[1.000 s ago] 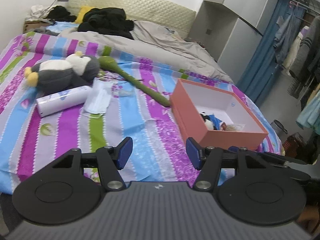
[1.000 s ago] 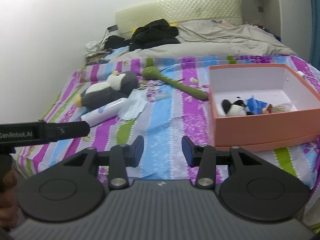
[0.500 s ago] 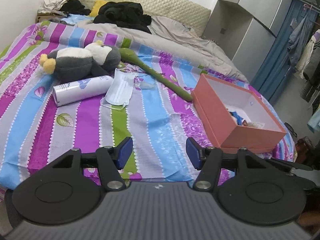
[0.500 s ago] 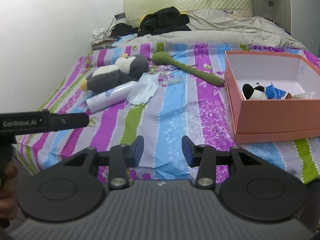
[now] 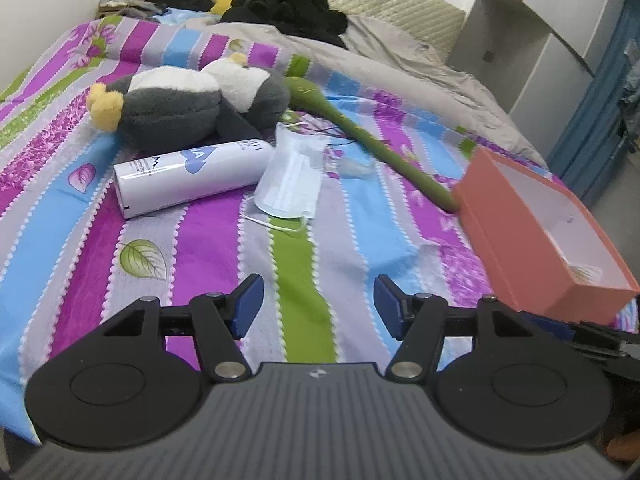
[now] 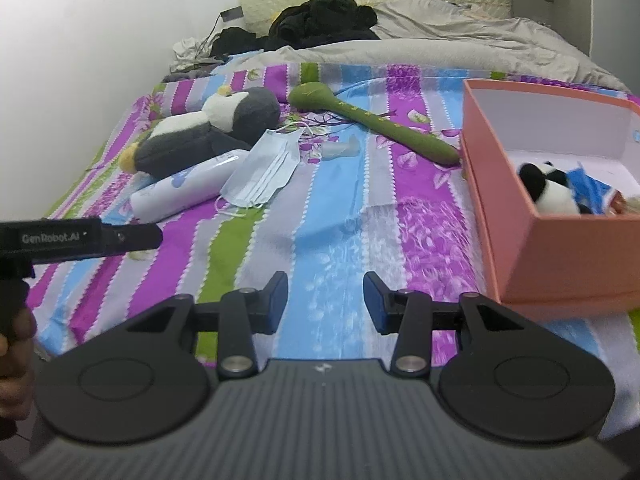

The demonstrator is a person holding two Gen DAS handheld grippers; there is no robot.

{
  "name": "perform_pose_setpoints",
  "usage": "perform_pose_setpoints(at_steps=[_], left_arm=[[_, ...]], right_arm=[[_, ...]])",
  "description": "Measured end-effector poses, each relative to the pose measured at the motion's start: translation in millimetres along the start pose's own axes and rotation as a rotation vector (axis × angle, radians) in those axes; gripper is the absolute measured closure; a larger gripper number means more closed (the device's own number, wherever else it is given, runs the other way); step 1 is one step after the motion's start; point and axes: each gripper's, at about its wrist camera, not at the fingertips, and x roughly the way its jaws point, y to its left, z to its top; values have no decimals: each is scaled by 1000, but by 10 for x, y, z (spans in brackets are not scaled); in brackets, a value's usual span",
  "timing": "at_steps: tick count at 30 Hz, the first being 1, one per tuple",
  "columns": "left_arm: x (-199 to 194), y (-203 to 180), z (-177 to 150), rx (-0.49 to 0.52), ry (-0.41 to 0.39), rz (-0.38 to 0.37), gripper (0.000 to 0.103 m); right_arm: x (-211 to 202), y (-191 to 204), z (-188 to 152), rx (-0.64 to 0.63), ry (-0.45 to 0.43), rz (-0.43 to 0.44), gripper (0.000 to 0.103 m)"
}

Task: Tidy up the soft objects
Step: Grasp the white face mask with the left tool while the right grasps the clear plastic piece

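Note:
A grey and white plush penguin (image 5: 188, 108) (image 6: 208, 136) lies at the far left of the striped bed. A long green plush stick (image 5: 360, 132) (image 6: 372, 124) reaches toward an orange box (image 5: 540, 236) (image 6: 532, 216) on the right. The box holds a small panda plush (image 6: 548, 188) and blue items. Blue face masks (image 5: 292, 176) (image 6: 264, 172) and a white tube (image 5: 192, 176) (image 6: 180, 192) lie near the penguin. My left gripper (image 5: 318, 310) is open and empty above the sheet. My right gripper (image 6: 325, 302) is open and empty, left of the box.
A grey duvet (image 5: 400, 60) and black clothes (image 5: 288, 4) cover the head of the bed. A small clear wrapper (image 6: 340, 148) lies by the stick. The left gripper's body (image 6: 80, 236) shows at the right wrist view's left edge. Wardrobe and blue curtain (image 5: 592, 52) stand right.
Both grippers have moved forward over the bed toward the penguin, masks and tube; the left one swung left away from the box. Jaws stayed open.

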Motion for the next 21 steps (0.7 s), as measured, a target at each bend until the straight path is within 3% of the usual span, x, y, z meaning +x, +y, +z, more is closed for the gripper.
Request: perform_pose_setpoints(at_steps=[21], left_arm=[[1593,235,498,17,-32,64,30]], right_arm=[[1702,-209,801,-10,-23,12,58]])
